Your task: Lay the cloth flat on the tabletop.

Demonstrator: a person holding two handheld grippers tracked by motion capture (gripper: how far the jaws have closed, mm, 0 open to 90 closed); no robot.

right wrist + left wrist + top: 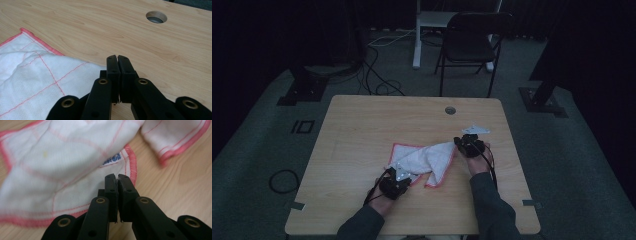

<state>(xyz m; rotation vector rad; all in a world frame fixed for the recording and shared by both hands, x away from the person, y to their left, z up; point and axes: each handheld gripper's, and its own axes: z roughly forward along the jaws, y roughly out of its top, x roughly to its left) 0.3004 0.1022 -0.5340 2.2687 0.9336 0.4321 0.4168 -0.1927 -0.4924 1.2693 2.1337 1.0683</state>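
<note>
Cloth (424, 160), white with a pink hem and thin pink stitched lines, lies crumpled and partly folded over itself on the table (362, 125), a little toward the person's side of its middle. Left gripper (396, 184) sits at the cloth's near edge. In the left gripper view its jaws are pressed together, with a thin sliver of white fabric between the tips, so it pinches the hem beside a small blue-printed label (113, 159). Another fold of the cloth (175, 137) lies apart, further off on the bare wood. Right gripper (469, 145) is at the cloth's far right corner. Its jaws are closed too; the cloth (37, 77) runs in under them from the left, but whether fabric is caught between the tips I cannot tell. Beyond them is a round cable hole (156, 17) in the tabletop.
</note>
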